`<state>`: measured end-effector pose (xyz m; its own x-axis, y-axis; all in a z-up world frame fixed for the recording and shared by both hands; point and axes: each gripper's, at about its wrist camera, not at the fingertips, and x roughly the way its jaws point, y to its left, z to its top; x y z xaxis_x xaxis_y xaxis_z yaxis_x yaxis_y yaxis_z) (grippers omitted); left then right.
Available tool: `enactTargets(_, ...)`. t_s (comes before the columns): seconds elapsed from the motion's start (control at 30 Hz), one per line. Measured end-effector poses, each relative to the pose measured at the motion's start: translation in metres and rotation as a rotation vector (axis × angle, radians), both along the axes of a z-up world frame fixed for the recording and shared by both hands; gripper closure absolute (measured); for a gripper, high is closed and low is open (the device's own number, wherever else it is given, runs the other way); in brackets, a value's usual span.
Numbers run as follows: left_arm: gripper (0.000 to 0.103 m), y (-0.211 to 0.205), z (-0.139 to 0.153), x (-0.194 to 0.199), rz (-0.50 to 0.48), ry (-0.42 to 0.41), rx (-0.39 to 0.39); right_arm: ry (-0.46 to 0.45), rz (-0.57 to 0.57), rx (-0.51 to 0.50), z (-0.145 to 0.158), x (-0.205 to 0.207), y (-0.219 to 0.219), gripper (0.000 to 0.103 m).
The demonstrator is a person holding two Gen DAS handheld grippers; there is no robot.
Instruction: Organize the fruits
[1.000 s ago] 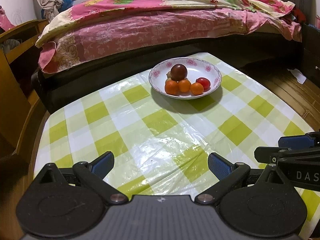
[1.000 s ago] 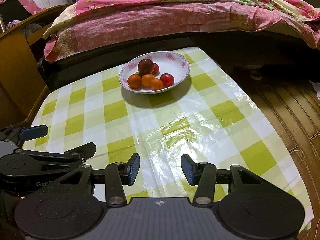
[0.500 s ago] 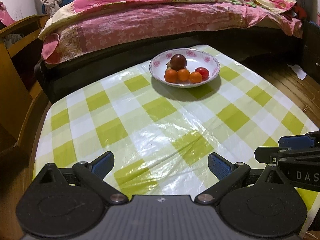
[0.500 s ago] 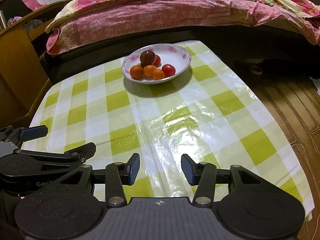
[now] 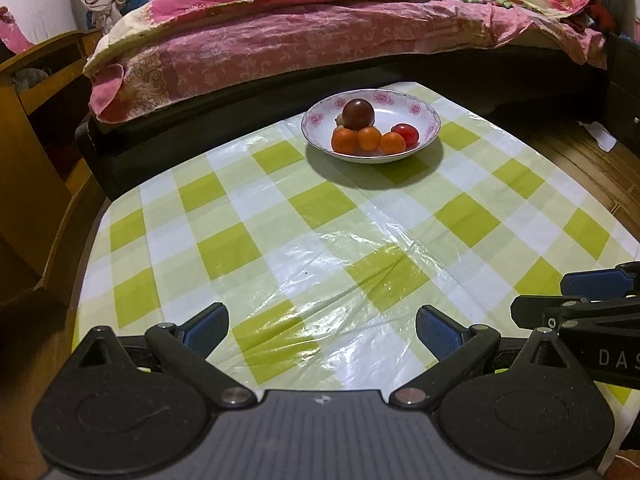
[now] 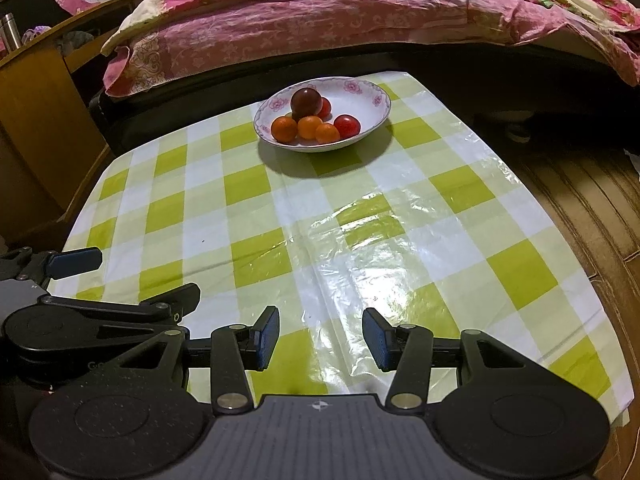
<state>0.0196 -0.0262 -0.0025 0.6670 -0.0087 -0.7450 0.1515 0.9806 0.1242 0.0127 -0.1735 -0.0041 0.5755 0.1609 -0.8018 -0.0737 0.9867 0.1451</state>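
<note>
Green-and-white checked plastic tablecloth covers a low table beside a bed with a pink floral quilt. At the cloth's far edge sits a white bowl with pink flowers, holding three small oranges, a red tomato and a dark round fruit (stacked on top). The left gripper hovers wide apart at the near edge, gripping nothing. The right gripper stands partly parted, also bare, just right of it.
</note>
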Motion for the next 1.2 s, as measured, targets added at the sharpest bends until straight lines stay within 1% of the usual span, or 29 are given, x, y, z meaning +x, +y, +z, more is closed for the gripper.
enactTargets(0.43,0.000,0.003,0.001,-0.008,0.012,0.000,-0.006,0.011,0.005,0.002,-0.001,-0.010,0.003,0.059)
enactTargets(0.77,0.000,0.005,0.002,-0.016,0.015,-0.003,-0.011,0.002,-0.001,0.006,0.001,-0.016,0.004,0.057)
enactTargets(1.2,0.000,0.004,0.001,-0.023,0.012,0.001,0.000,0.000,-0.011,0.011,0.003,-0.021,0.004,0.057)
